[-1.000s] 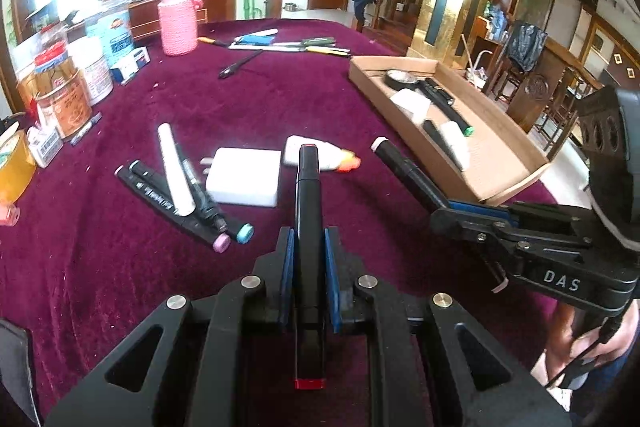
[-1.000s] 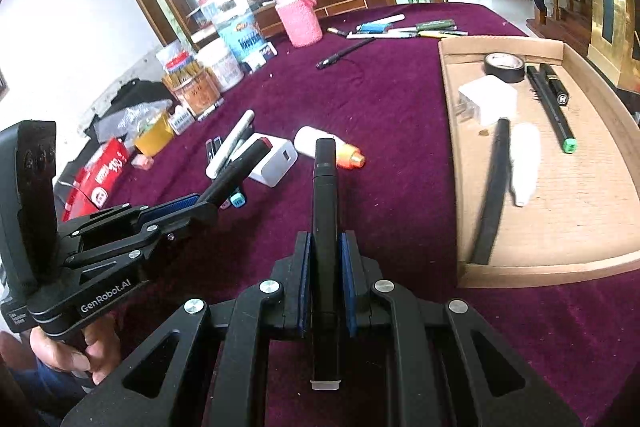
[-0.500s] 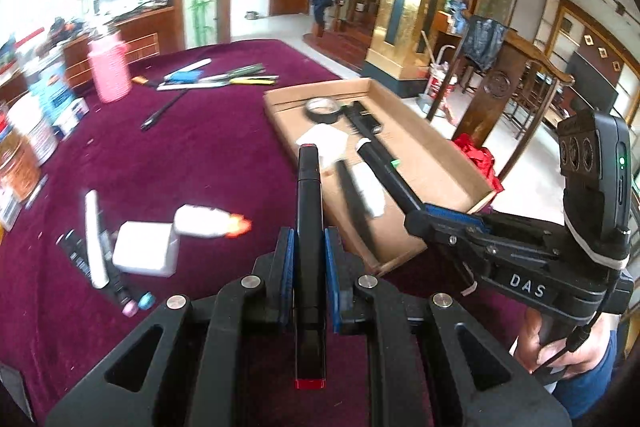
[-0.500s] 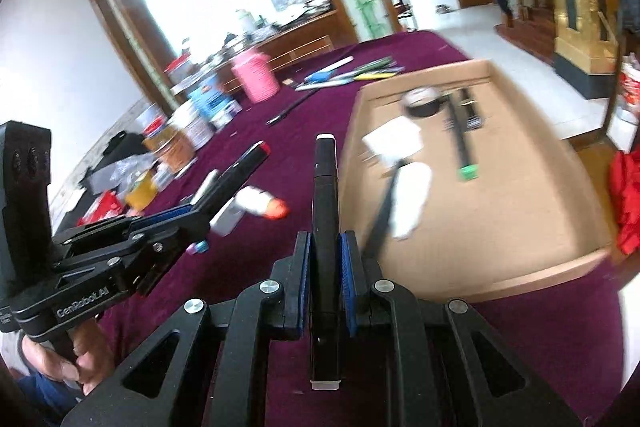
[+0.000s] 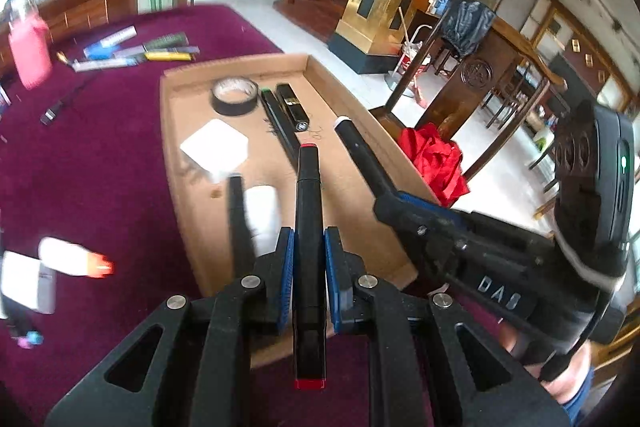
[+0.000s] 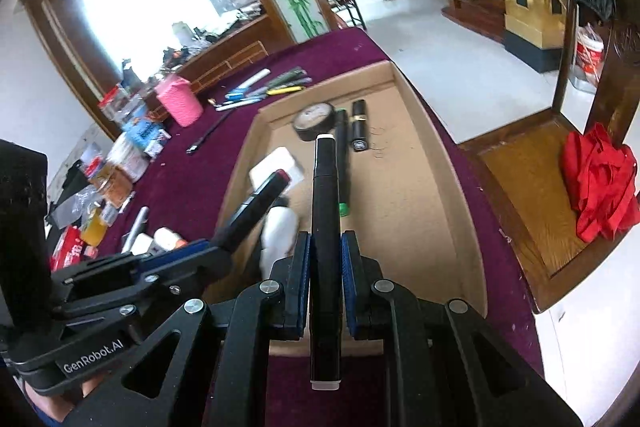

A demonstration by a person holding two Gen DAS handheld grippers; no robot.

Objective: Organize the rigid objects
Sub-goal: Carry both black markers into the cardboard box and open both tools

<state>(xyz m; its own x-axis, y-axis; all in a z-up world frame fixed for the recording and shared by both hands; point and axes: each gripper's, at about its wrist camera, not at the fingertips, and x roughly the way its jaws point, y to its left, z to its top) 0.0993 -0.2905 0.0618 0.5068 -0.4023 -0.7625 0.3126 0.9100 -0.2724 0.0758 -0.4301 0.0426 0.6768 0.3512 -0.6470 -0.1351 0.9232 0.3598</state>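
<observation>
My left gripper (image 5: 309, 259) is shut on a black marker with red ends (image 5: 308, 195), which points out over the cardboard tray (image 5: 356, 107). Over the same cardboard tray (image 6: 444, 163) my right gripper (image 6: 325, 259) is shut on a black marker with white ends (image 6: 325, 187). Each gripper shows in the other's view: the right gripper (image 5: 404, 203) on the right, the left gripper (image 6: 224, 247) on the left. In the tray lie a tape roll (image 5: 234, 95), a white block (image 5: 214, 147), several black pens (image 5: 288, 107) and a white object (image 5: 262, 207).
On the maroon cloth (image 5: 100, 155) left of the tray lie a white glue bottle (image 5: 72, 257), a white charger (image 5: 24, 283) and more markers. A pink cup (image 5: 30, 51) and pens (image 5: 132, 51) stand farther back. A wooden chair with red cloth (image 6: 600, 183) stands right of the table.
Both grippers, each holding its marker, have swung to the right from above the loose markers on the cloth to above the cardboard tray.
</observation>
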